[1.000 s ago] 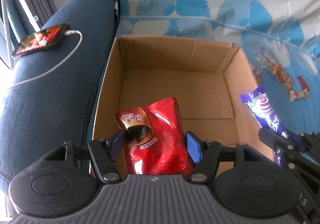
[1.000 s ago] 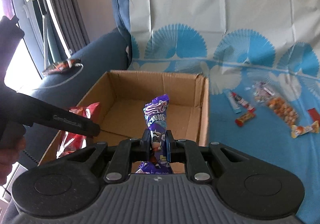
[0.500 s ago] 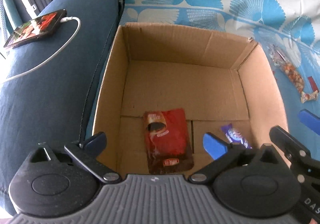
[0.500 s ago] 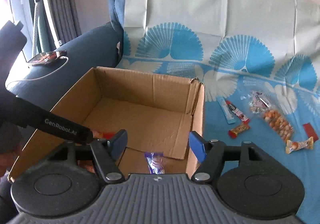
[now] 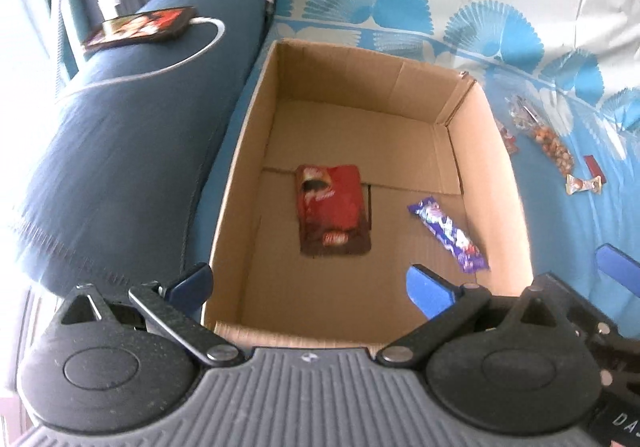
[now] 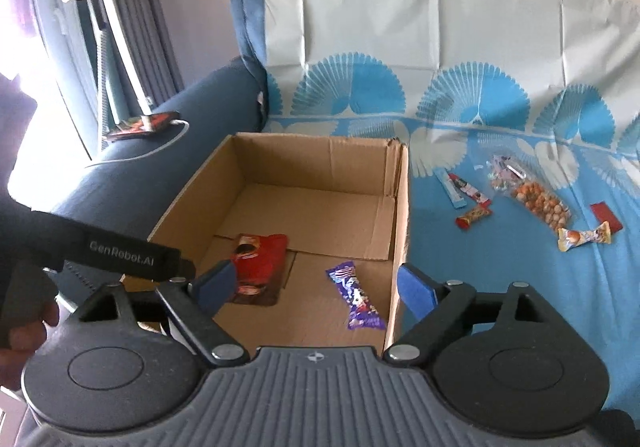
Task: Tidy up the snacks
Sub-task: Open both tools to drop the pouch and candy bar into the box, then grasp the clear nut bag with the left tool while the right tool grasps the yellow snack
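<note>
An open cardboard box (image 5: pixel 248 167) (image 6: pixel 312 163) stands on the sofa seat. On its floor lie a red pouch (image 5: pixel 332 215) (image 6: pixel 260 259) and, to its right, a purple bar (image 5: pixel 448 231) (image 6: pixel 356 295). My left gripper (image 5: pixel 308 285) hangs over the box's near edge, jaws wide open and empty. My right gripper (image 6: pixel 316 283) hovers over the near right corner with its jaws opening, nothing between them. Several loose snacks lie on the blue cloth to the right: a bag of nuts (image 6: pixel 536 203) (image 5: pixel 552 145), a wrapped candy (image 6: pixel 584 237) and a small red bar (image 6: pixel 474 216).
A phone (image 5: pixel 140 25) (image 6: pixel 140 125) on a white cable rests on the dark blue armrest left of the box. A fan-patterned cloth (image 6: pixel 440 47) covers the seat and backrest. A hand (image 6: pixel 20 331) holds the left gripper's body (image 6: pixel 120 251) at the left.
Both grippers opened and let go: the red pouch and the purple bar dropped onto the box floor. Both grippers then pulled back and up from the box.
</note>
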{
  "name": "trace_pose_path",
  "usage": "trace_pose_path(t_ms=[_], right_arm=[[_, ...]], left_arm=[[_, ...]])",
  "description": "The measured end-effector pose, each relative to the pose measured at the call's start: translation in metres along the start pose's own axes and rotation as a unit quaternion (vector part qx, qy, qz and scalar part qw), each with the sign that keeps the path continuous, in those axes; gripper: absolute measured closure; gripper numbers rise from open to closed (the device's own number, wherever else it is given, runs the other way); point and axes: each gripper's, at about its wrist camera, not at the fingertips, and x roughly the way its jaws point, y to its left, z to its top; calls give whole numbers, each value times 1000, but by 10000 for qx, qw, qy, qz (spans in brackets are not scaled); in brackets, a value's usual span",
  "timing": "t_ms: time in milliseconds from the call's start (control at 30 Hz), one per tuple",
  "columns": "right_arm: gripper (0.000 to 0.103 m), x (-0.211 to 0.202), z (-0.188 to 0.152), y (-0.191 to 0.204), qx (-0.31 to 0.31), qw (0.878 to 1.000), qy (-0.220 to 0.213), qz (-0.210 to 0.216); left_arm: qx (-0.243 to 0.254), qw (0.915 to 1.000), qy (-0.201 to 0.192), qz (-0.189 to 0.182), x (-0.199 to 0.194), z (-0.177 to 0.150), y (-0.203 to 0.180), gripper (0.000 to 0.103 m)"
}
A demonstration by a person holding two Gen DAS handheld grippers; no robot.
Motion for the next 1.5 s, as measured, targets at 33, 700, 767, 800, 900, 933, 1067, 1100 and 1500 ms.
trace_pose_path(t_ms=[33, 700, 767, 800, 900, 933, 1067, 1100, 1500], right_arm=[[14, -7, -3, 2, -45, 10000, -46, 26], [11, -70, -26, -3, -170, 9977, -643, 158], [11, -71, -27, -6, -109, 9977, -650, 167], [11, -71, -28, -7, -80, 9977, -646, 176], [11, -69, -29, -10, -7, 9978, -634, 203], [11, -69, -29, -12, 14, 9978, -629, 217], [9, -67, -31, -20, 125, 9977, -616, 233], [9, -66, -31, -22, 173, 9978, -604, 229], [7, -63, -32, -88, 963, 9924, -725, -260]], left_arm=[[-42, 10000, -13, 2, -5, -6, 1, 0], [526, 9965, -582, 304, -66, -47, -32, 0], [556, 9963, -558, 332, -65, -47, -33, 0], [570, 9963, -543, 346, -64, -47, -34, 0], [612, 9961, -505, 382, -62, -45, -37, 0], [627, 9960, -498, 395, -62, -45, -39, 0], [691, 9954, -495, 432, -62, -41, -46, 0], [713, 9953, -492, 436, -62, -40, -48, 0], [1113, 9919, -499, 361, -57, -13, -95, 0]])
